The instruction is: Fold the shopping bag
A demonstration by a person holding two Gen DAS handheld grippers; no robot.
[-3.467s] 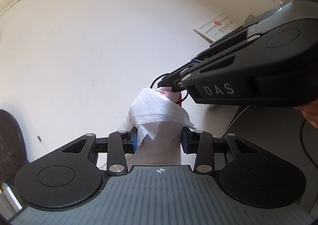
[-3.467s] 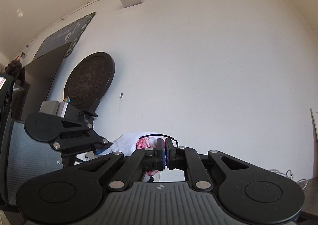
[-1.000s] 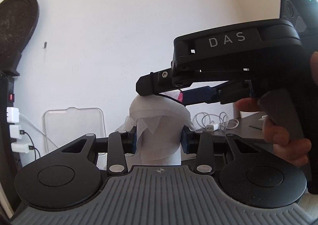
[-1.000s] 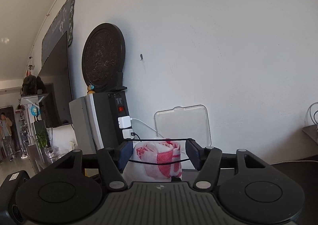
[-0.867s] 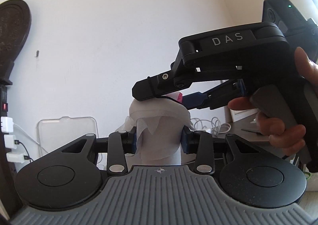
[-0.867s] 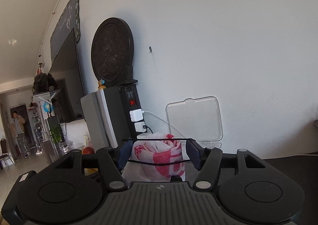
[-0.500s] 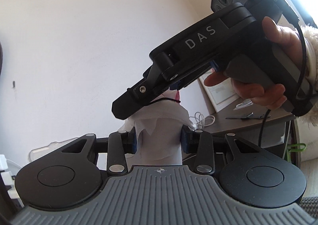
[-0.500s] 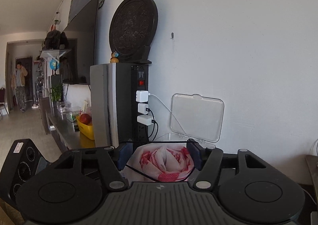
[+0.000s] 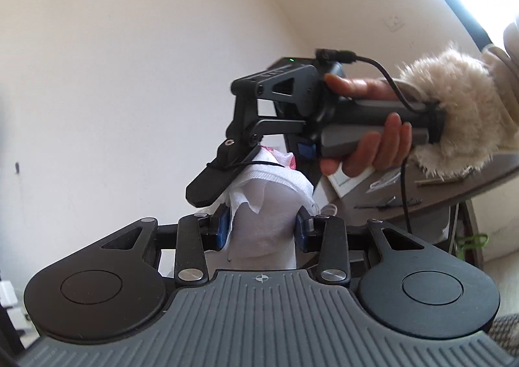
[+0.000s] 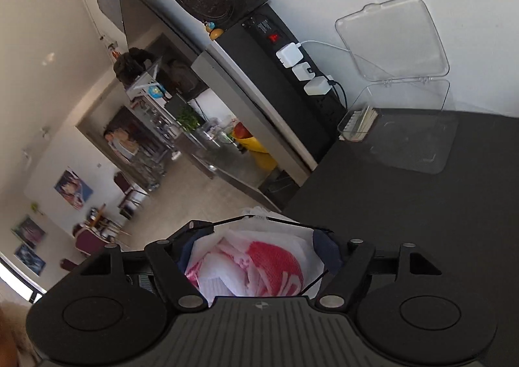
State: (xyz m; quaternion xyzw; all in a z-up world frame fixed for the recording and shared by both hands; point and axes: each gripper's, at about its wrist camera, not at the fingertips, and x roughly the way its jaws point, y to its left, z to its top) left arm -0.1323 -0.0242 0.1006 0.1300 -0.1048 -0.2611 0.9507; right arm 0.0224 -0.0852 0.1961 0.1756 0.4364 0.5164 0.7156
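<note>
No brand name or other writing is legible in either view at this moment.

My left gripper (image 9: 263, 230) pinches the rolled shopping bag (image 9: 266, 214), a white non-woven bundle, between its two blue pads (image 9: 223, 226). The bundle stands upright between the fingers, held in the air in front of a pale wall (image 9: 113, 75).

My right gripper (image 10: 256, 256) comes down over the top end of the same roll. Its fingers are spread on either side of the bundle, with a thin black elastic band (image 10: 275, 221) stretched across between the fingertips. From the right wrist camera I look straight onto the roll's end, which shows white fabric with a red and pink print (image 10: 259, 266).

In the left wrist view, my right hand (image 9: 373, 140) grips the grey handle, with a fluffy cream cuff (image 9: 454, 114) at the wrist.

Below the bag lies a dark table (image 10: 421, 221) carrying a clear plastic box with its lid open (image 10: 405, 101). Beside it stands a black power strip (image 10: 292, 68) with white chargers plugged in.
</note>
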